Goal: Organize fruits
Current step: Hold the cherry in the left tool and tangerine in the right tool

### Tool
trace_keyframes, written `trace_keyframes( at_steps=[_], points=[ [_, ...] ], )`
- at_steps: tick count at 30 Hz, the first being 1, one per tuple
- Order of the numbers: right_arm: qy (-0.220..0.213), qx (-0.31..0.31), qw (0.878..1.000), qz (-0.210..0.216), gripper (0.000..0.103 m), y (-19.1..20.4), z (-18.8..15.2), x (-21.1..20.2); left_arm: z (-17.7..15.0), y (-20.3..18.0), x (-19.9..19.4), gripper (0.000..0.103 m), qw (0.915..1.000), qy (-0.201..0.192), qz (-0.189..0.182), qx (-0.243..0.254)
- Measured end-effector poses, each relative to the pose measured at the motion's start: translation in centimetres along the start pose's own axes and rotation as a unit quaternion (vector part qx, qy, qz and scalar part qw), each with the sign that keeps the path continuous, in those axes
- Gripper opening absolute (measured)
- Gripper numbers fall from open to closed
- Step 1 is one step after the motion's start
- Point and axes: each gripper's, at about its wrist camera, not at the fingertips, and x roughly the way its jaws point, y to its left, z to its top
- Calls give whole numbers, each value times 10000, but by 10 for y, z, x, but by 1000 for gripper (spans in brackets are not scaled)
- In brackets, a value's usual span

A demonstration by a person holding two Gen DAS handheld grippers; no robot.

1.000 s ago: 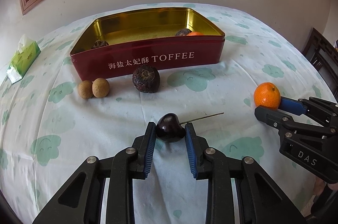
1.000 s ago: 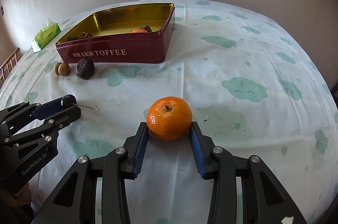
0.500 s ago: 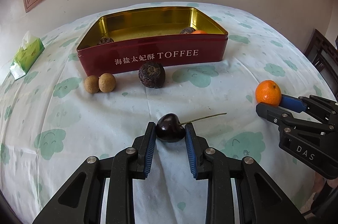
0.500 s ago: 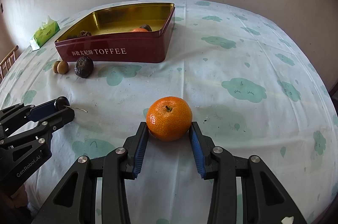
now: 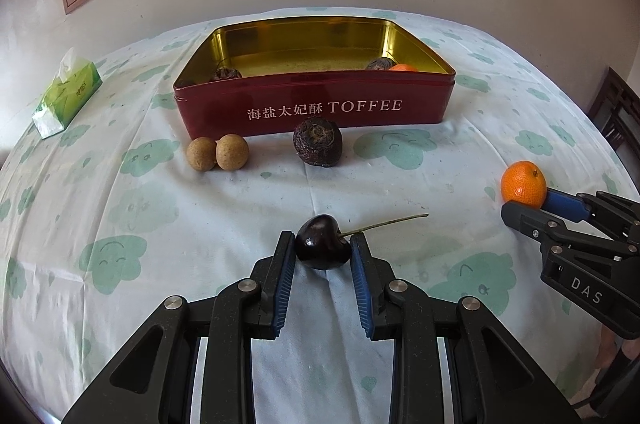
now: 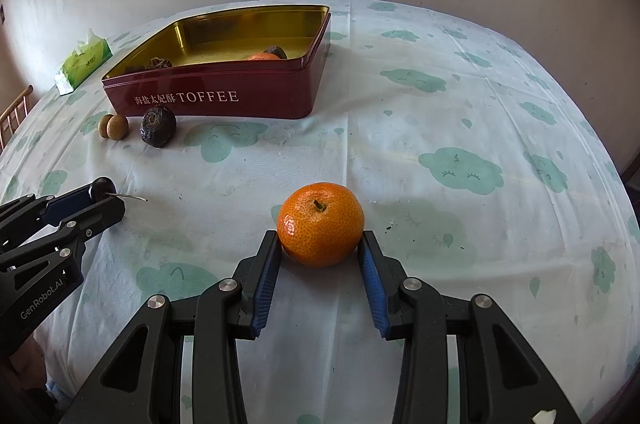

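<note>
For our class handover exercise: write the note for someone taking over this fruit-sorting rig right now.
Left tool: shut on the dark cherry, stem pointing right.
Right tool: shut on the orange mandarin.
Toffee tin: already holds two dark wrinkled fruits and one orange one.
On the cloth in front of the tin: two small tan fruits and one dark wrinkled fruit.
Left to do: bring cherry and mandarin to the tin, then likely those three.

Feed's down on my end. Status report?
Left gripper shut on cherry. Right gripper shut on tangerine. Toffee tin ahead; dark wrinkled fruit sits before its front wall.
</note>
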Motion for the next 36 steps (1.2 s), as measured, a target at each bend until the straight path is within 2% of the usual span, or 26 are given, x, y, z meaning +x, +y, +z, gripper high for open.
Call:
trace_keyframes(
  at_steps=[17,36],
  points=[
    [54,42,10000,-47,37,2,1,-1,0,17,-4,29,9996,-81,72,-267],
    [-52,24,9998,176,36,13,16,-8,13,33,-8,29,9990,-153,99,-403]
  ],
)
